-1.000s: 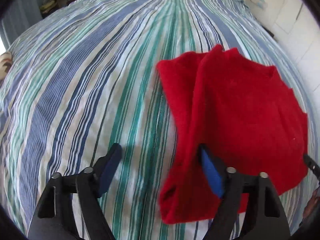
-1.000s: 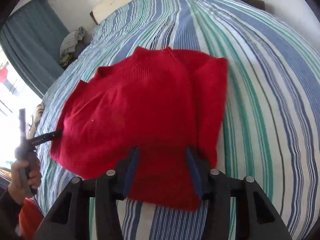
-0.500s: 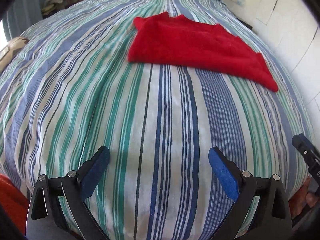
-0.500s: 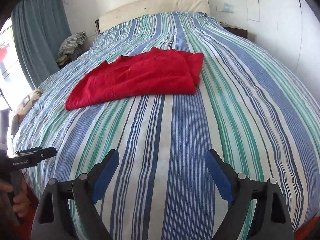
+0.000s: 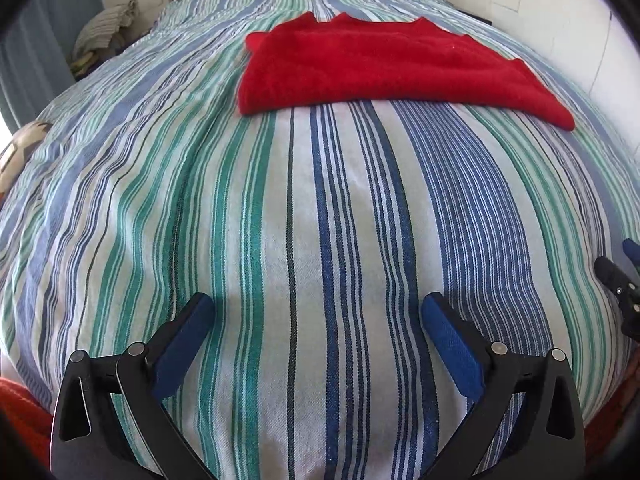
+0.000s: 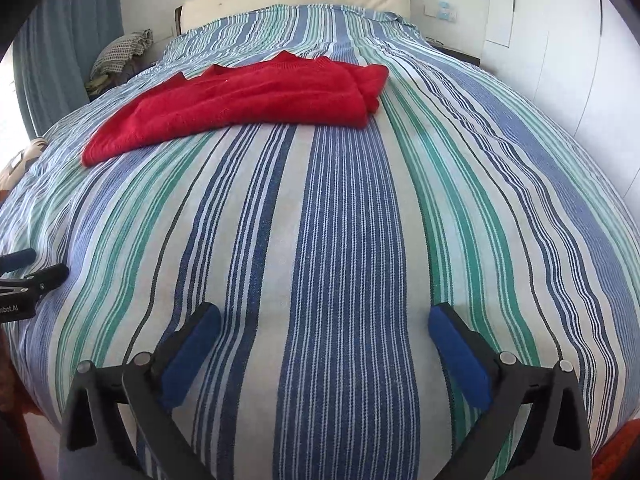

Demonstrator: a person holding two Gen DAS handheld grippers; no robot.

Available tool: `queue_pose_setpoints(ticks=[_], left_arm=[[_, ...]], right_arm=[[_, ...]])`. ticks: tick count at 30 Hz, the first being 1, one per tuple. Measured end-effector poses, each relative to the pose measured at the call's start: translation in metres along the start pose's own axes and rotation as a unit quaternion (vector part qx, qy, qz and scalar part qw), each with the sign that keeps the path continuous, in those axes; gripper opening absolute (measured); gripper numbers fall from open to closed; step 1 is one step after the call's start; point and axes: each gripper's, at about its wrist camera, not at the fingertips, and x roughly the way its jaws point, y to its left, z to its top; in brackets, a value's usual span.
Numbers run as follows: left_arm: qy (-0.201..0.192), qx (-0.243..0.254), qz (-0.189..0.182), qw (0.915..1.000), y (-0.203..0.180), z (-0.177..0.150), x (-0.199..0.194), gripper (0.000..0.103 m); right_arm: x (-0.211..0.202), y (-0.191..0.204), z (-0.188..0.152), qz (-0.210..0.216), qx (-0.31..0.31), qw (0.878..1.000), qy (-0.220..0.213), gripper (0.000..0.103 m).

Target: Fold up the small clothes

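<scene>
Lying folded on the striped bed (image 5: pixel 304 216), well apart from both tongs, the red knit sweater (image 5: pixel 384 68) is judged soft, limp, light; a hem corner is suggested for gripping. Left tongs (image 5: pixel 316 312) and right tongs (image 6: pixel 324 320) are noted released, empty

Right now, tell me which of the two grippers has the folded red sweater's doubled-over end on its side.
The right gripper: in its view the red sweater shows layered folds at its right end, while the left gripper faces the same end at far right, tapering flat.
</scene>
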Motion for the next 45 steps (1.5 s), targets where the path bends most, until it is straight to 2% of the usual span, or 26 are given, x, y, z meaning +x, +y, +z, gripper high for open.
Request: queue_pose_setpoints(ticks=[16, 23, 29, 39, 45], left_arm=[[-0.004, -0.002, 0.009, 0.9999, -0.0020, -0.0006, -0.0035, 0.103], [-0.003, -0.007, -0.007, 0.9999, 0.0034, 0.0004, -0.0045, 0.103], [-0.002, 0.001, 0.000, 1.0000, 0.0004, 0.0006, -0.0044, 0.103], [0.002, 0.017, -0.012, 0.9998, 0.0012, -0.0022, -0.0046, 0.103], [0.012, 0.016, -0.032, 0.9993, 0.0066, -0.0008, -0.0066, 0.103]], right_arm=[[-0.0039, 0.0052, -0.0043, -0.007, -0.007, 1.000, -0.006, 0.103], [-0.0038, 0.0053, -0.0044, -0.008, -0.007, 1.000, -0.006, 0.103], [-0.0038, 0.0053, -0.0045, -0.008, -0.007, 1.000, -0.006, 0.103], [-0.0037, 0.0058, -0.0045, -0.008, -0.008, 1.000, -0.006, 0.103], [-0.0036, 0.0051, -0.0051, -0.009, -0.008, 1.000, -0.005, 0.103]])
